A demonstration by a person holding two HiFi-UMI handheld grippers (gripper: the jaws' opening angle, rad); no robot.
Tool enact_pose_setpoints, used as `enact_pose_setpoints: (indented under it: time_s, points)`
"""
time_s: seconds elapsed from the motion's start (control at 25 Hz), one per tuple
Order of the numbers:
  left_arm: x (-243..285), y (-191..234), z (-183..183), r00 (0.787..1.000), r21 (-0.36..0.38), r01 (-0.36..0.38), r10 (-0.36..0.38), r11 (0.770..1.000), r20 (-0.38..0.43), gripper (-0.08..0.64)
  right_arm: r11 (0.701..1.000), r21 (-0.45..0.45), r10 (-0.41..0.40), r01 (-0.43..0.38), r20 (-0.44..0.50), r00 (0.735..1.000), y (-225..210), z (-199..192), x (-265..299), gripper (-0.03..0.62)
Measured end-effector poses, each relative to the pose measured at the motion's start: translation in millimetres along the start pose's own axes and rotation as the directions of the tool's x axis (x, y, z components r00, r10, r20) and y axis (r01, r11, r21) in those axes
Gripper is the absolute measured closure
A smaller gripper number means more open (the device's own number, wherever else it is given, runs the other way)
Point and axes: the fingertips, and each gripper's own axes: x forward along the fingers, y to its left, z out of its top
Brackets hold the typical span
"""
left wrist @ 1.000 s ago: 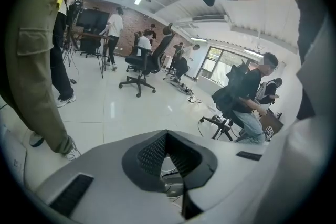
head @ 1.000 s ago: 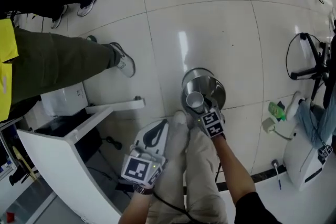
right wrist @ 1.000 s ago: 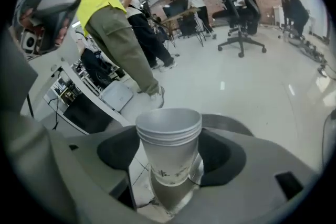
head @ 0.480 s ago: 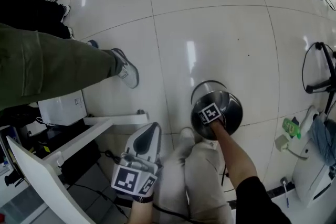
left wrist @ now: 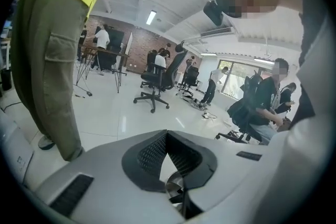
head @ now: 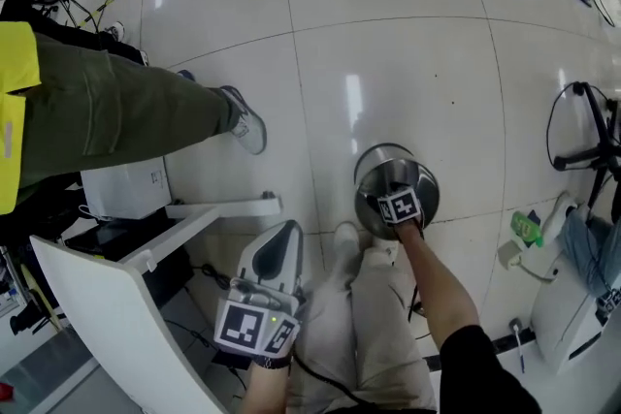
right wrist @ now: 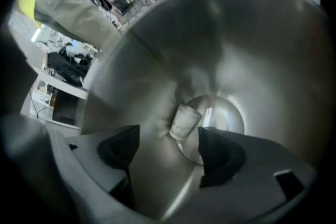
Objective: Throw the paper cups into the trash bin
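As right hand-held gripper (right wrist: 167, 147) hangs open, paper cup (right wrist: 185, 121) lies below.

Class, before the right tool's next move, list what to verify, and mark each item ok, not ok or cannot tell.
1. Cup inside bin: ok, it lies at the bottom.
2. Right tool empty: ok, jaws apart, cup lies free beyond them.
3. Right tool clear of bin: not ok, it reaches inside.
4. Left tool empty: ok, jaws together, nothing held.
5. More cups to throw: cannot tell, none in view.
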Motion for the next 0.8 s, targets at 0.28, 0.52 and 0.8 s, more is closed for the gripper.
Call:
enact_pose_setpoints:
  time_s: [0.28,0.52,0.8]
  points:
    - [-58.6,-32.9,83.9,0.999,0.044,-0.014,0.013,0.999,0.031,0.560,0.982,-0.165,-0.054,0.090,0.207,0.977,65.9,28.3,-159.0,0.348]
    - [-121.7,-58.4,168.1,0.997,0.067,-0.008,0.002,0.998,0.083,0.560,0.963,-0.217,-0.050,0.162,0.443,0.895,137.3,61.4,-314.1,0.437]
    - [-188.9,-112.6,241.3,0.987,0.131,0.037,-0.057,0.991,0.149,0.560,0.941,-0.287,0.085,0.180,0.715,0.694,248.3,124.6,-529.2,0.557]
